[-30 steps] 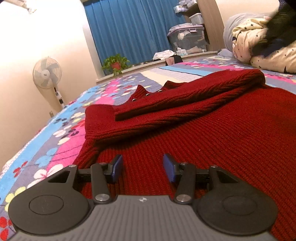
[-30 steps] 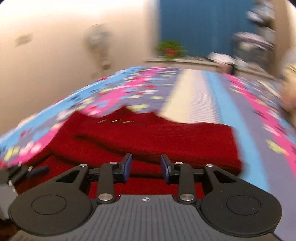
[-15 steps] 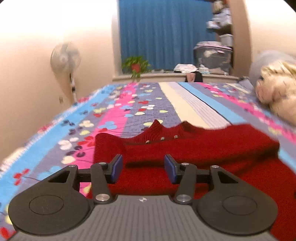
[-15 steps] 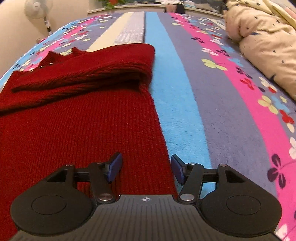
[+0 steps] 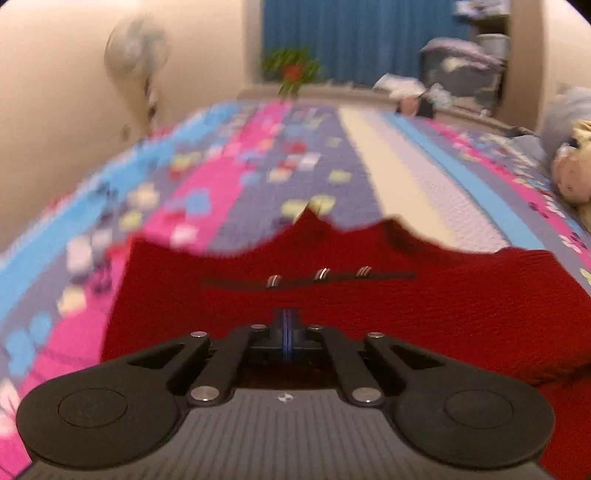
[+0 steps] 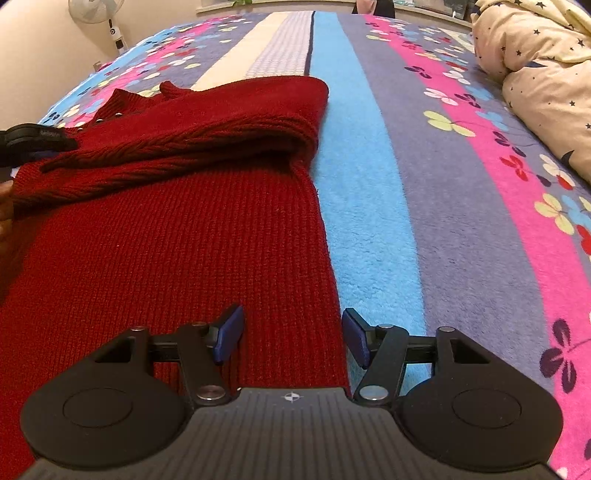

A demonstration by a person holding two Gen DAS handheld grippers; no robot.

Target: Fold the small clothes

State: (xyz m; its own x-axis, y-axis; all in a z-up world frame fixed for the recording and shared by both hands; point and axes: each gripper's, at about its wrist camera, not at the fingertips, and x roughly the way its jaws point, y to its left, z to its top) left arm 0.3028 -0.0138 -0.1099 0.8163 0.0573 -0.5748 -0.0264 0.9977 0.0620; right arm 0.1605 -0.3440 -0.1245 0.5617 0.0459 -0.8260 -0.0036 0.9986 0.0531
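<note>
One red knitted sweater point(image 6: 177, 229) lies on the bed point(image 6: 461, 221), its sleeves folded across the chest, three metal buttons point(image 5: 321, 275) showing. Two grippers: the left gripper point(image 5: 286, 332) is closed, seemingly on the sweater's fabric near the collar; the right gripper point(image 6: 291, 336) stands apart, straddling the sweater's right edge. One star-patterned duvet point(image 6: 535, 74) sits bunched at right; one fan point(image 6: 96, 11) stands by the wall.

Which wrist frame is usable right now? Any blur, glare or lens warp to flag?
Left wrist: motion-smeared; bedspread pattern, fan and plant streaked, only the left gripper body crisp. Right wrist: sharp; knit ribs on the red sweater and flowers readable, right gripper clear. Both: warm indoor light, no strong glare, fisheye bends the bed stripes and darkens the corners.
</note>
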